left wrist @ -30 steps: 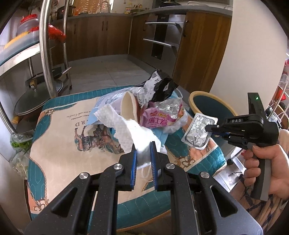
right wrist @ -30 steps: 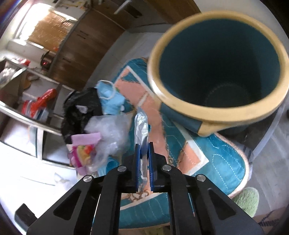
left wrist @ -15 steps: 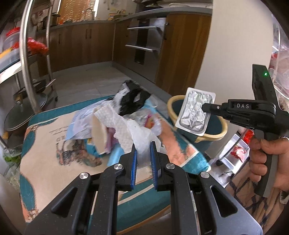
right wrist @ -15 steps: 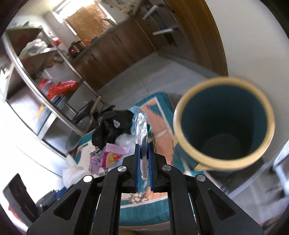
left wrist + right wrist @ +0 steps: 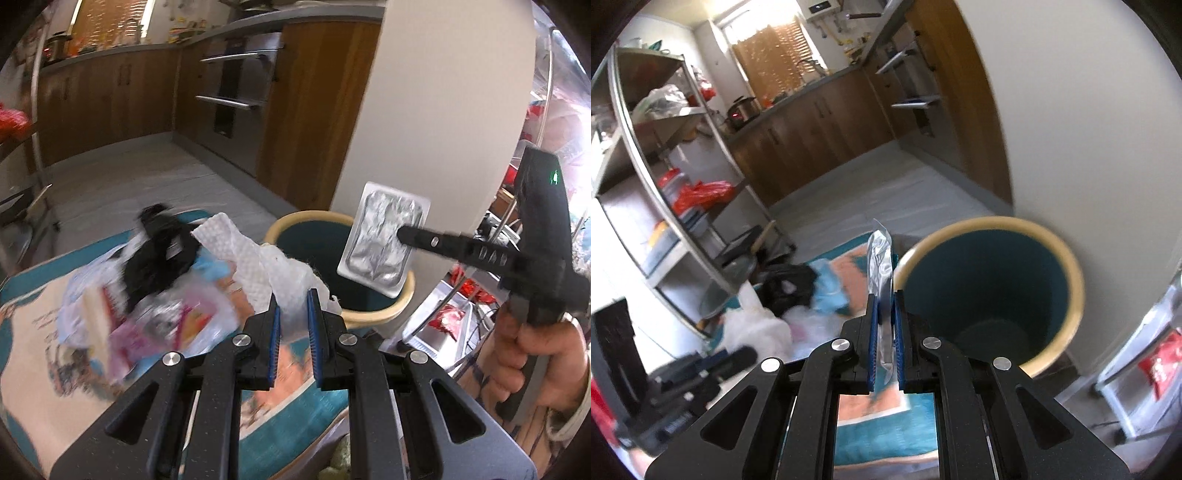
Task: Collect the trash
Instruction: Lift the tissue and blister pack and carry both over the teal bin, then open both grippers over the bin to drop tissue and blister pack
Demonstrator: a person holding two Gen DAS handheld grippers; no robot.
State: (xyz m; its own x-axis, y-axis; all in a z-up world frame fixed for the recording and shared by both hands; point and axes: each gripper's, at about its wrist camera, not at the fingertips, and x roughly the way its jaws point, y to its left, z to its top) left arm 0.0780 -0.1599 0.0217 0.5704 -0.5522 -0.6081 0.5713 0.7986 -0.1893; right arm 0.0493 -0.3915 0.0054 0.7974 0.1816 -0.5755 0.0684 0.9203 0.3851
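My left gripper [image 5: 292,299] is shut on a white paper towel [image 5: 255,262] and holds it up near the rim of the teal bin with a cream rim [image 5: 391,312]. My right gripper [image 5: 884,306] is shut on a silver foil blister pack [image 5: 882,266], held edge-on beside the bin [image 5: 1071,280]. In the left wrist view the blister pack [image 5: 384,240] hangs above the bin's mouth. More trash lies on the patterned table mat [image 5: 33,373]: a black wrapper [image 5: 155,254] and a pink snack packet [image 5: 192,325].
A steel shelf rack [image 5: 635,177] stands left of the table. Wooden kitchen cabinets [image 5: 110,96] and an oven [image 5: 236,85] line the far wall. A white wall [image 5: 436,110] rises behind the bin. A metal tray with red packets [image 5: 447,321] sits low at right.
Both grippers have moved toward the bin with their trash. The blister pack rose from table height to above the bin's mouth, and the paper towel lifted off the pile.
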